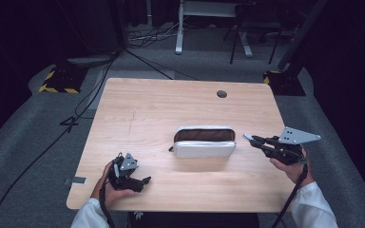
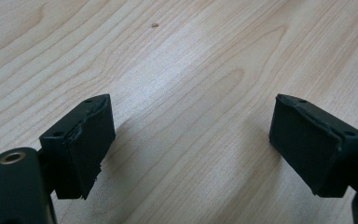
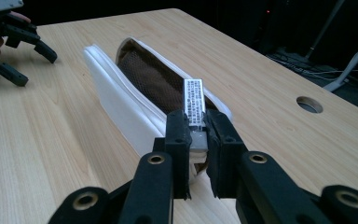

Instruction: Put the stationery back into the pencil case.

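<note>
A white, oblong zip pouch with a brown mesh lining (image 1: 204,141) lies open near the middle of the pale wooden desk (image 1: 171,102), its long side running left to right and its mouth facing up. Just beside the pouch's right end, the right tongs (image 1: 248,137) hang a little above the desk, held in the person's right hand (image 1: 292,166). In the right gripper view their jaws are pressed together on a small flat grey stick with a white label of fine printed text (image 3: 195,109), which juts forward over the near end of the pouch (image 3: 135,93); whether the stick touches the pouch cannot be told. The left tongs (image 1: 145,180) sit low at the front left of the desk, well apart from the pouch, gripped in the left hand (image 1: 114,187). In the left gripper view their jaws stand spread wide over the bare wood grain (image 2: 186,74) with nothing between them. A round cable hole (image 1: 222,94) sits near the desk's far edge, and loose cables (image 1: 147,35) trail across the grey floor beyond.
</note>
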`<state>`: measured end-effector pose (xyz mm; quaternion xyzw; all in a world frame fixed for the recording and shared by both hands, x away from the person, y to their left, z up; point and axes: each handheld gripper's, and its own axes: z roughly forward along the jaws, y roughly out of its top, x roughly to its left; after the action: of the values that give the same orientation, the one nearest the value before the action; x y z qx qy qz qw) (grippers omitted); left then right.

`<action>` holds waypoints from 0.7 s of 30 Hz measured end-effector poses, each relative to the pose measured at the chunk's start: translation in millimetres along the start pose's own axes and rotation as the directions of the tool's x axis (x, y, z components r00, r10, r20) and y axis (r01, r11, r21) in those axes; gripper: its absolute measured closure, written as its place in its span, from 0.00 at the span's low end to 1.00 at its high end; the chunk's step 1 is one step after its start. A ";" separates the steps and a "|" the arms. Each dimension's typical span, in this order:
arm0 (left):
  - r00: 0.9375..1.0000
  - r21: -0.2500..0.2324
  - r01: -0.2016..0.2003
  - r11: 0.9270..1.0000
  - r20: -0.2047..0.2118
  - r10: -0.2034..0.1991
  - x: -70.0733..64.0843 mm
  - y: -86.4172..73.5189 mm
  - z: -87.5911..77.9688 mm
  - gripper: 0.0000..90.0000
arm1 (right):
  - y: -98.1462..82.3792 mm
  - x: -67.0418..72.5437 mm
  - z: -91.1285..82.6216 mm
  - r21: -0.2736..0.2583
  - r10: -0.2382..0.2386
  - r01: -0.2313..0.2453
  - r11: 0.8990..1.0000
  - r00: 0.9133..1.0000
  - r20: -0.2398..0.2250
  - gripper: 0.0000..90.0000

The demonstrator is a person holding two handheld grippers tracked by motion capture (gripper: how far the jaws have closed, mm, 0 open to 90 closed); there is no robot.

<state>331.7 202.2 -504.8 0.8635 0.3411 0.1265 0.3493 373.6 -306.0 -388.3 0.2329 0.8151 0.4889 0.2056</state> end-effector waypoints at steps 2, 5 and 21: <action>1.000 0.000 0.000 1.000 0.000 0.000 0.0 0.0 0.0 0.16 | 3.5 0.7 3.0 -0.001 -0.005 0.005 1.000 1.000 -0.004 0.89; 1.000 0.000 0.000 1.000 0.000 0.000 0.0 0.0 0.0 0.16 | 8.7 2.4 8.2 -0.004 -0.012 0.012 1.000 1.000 -0.015 0.89; 1.000 0.000 0.000 1.000 0.000 0.000 0.0 0.0 0.0 0.16 | 28.1 14.5 43.5 0.028 -0.052 0.054 0.998 0.996 -0.071 0.89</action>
<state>331.7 202.2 -504.7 0.8635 0.3410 0.1265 0.3493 391.4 -255.4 -383.8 0.1969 0.8349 0.4791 0.1861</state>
